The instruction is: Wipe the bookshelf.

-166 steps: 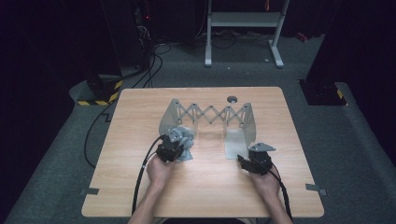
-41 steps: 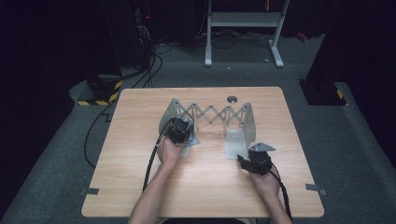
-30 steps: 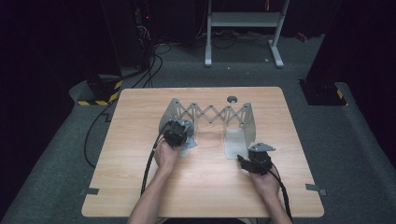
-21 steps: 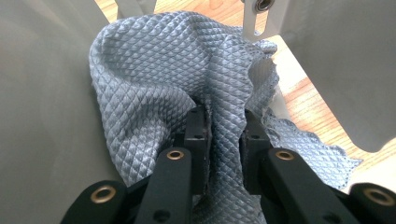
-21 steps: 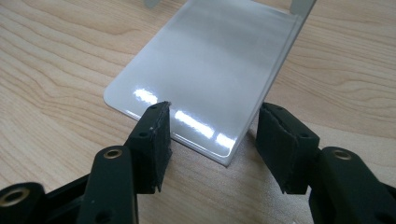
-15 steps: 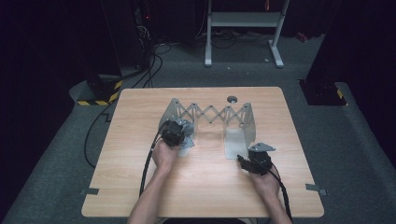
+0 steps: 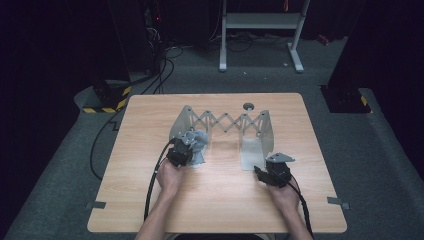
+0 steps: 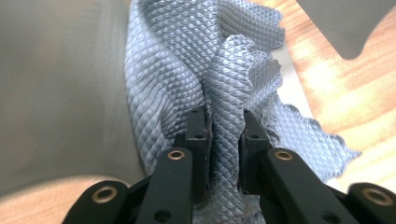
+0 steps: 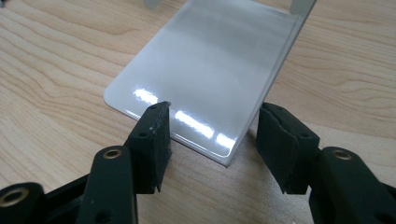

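Cloth: a grey, diamond-textured mesh cloth (image 8: 187, 70), bunched and crumpled, lay at the foot of the left end plate, at about 10 o'clock from the table's middle; one fold stood up between the jaws in the left gripper view.
Left gripper: the black two-jaw left gripper (image 8: 223, 135) was closed narrowly on that upright fold, both pads pressing the fabric.
Left hand: the left hand (image 7: 170, 176) reached forward from 6 o'clock, forearm slanting slightly right to left, gripper pointing toward 12 o'clock at the plate.
Rack: a pale grey metal rack with a scissor-lattice bar (image 7: 227, 121) joined two upright end plates; the cloth rested against the left one.
Right gripper: the black right gripper (image 9: 212, 128) stood part open, holding nothing; its jaws flanked the near corner of the rack's glossy flat base plate (image 9: 210, 65) without gripping it.
Right hand: the right hand (image 7: 286, 192) lay low at about 4 o'clock, pointing toward 11 o'clock.
Table: a light wooden table (image 7: 215, 210) bore everything.
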The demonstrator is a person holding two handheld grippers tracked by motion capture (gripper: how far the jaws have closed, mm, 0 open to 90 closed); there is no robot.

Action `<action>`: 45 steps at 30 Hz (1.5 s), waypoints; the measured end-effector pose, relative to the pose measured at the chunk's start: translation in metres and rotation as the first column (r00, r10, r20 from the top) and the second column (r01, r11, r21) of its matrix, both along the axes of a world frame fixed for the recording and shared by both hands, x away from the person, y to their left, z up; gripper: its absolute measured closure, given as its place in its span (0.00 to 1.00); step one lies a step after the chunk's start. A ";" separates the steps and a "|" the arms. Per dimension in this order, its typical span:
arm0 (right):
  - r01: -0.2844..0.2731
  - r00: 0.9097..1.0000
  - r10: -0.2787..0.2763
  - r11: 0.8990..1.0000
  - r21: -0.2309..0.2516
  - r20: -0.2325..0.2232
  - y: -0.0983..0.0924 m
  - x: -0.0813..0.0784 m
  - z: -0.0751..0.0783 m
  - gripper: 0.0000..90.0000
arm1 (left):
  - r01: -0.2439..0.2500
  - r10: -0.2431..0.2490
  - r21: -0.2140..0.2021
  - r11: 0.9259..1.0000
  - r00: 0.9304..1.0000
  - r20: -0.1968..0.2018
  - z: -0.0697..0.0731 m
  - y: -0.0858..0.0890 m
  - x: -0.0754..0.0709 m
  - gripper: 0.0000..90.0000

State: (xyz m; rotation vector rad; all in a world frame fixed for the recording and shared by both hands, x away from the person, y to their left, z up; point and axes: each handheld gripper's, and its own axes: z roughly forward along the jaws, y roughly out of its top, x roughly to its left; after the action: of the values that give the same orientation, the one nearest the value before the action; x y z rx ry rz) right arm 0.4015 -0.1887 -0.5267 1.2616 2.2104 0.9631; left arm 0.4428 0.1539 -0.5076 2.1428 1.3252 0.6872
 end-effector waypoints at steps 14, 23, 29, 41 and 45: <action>0.000 1.000 0.000 1.000 -0.001 0.001 0.000 0.000 0.000 0.50 | 0.020 -0.020 -0.033 0.999 1.000 0.002 -0.002 0.012 -0.024 0.87; -0.001 1.000 0.001 1.000 -0.001 0.002 0.000 0.000 0.000 0.50 | 0.066 -0.066 -0.039 0.997 0.998 0.001 -0.002 0.008 -0.039 0.86; -0.001 1.000 0.001 1.000 -0.001 0.001 0.000 0.000 0.000 0.50 | 0.120 -0.120 -0.050 0.991 0.993 0.000 -0.002 -0.003 -0.045 0.87; -0.001 1.000 0.001 1.000 -0.001 0.002 0.000 0.000 0.000 0.50 | 0.203 -0.204 -0.080 0.976 0.979 0.000 -0.002 -0.025 -0.047 0.87; 0.000 1.000 0.000 1.000 -0.001 0.002 0.000 0.000 0.000 0.50 | 0.225 -0.226 -0.107 0.969 0.974 -0.004 -0.002 -0.031 -0.046 0.87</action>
State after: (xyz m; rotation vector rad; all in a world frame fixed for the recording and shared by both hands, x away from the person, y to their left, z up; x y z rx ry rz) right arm 0.4016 -0.1886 -0.5267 1.2598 2.2094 0.9625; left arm 0.3964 0.1226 -0.5099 2.1731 1.0781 0.4968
